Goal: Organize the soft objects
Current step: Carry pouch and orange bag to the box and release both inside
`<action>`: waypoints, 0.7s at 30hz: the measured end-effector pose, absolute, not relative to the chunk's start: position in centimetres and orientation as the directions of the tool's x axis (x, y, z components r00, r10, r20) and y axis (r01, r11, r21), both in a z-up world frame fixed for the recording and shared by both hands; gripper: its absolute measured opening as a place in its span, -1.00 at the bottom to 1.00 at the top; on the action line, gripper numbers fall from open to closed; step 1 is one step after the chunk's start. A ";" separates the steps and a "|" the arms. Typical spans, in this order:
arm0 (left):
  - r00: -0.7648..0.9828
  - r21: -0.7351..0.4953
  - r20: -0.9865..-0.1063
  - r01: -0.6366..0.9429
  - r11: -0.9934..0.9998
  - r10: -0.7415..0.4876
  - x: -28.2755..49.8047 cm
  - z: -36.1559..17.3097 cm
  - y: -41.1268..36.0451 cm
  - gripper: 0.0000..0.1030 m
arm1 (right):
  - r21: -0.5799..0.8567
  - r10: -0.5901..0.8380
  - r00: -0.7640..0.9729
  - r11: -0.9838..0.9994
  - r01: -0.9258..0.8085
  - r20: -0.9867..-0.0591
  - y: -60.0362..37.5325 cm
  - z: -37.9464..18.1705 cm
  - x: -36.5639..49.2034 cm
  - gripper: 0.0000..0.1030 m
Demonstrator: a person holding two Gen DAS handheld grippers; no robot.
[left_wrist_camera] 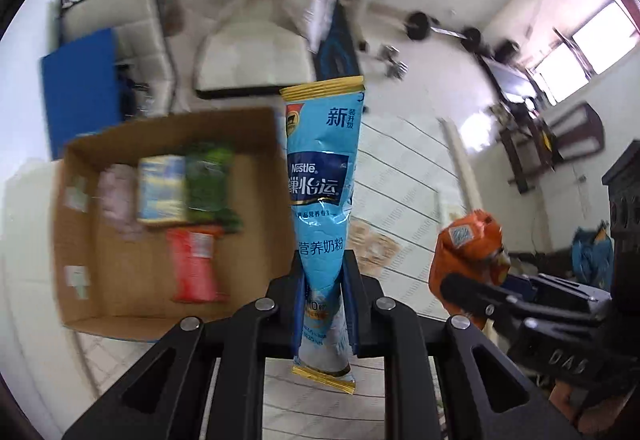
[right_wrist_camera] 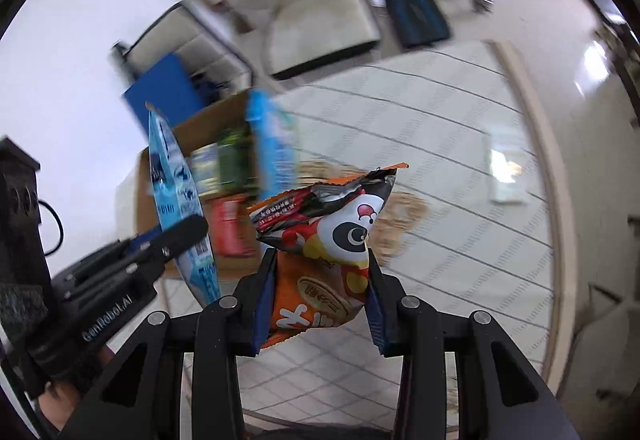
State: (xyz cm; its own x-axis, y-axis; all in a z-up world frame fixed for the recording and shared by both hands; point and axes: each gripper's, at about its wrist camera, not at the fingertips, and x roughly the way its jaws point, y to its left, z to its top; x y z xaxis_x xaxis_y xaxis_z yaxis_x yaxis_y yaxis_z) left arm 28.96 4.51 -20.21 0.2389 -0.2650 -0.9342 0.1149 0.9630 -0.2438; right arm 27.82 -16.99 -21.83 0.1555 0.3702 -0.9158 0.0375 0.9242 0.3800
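Blue Nestle milk powder pouch pinched upright in left gripper, beside cardboard box. Orange snack bag clamped in right gripper, writing crumpled, unreadable. Packets in box blurred.

Each black tool has silver screws and blue-padded fingers.

Left wrist camera, riding close behind its own gripper, looks steeply down past a blue sachet to a box at 9 o'clock, with the right gripper at 4 o'clock. Right wrist camera, equally close behind its gripper, also tilts down over an orange packet; the left gripper sits at 9 o'clock. Both views share the box, the striped mat and a pale chair at 12.
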 end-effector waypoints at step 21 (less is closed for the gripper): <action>0.008 -0.022 -1.000 -0.068 0.997 -0.021 31.4 -34.4 22.4 -0.72 | 0.192 0.179 -0.138 0.978 -0.084 -0.974 1.9 -37.2 32.2 -0.19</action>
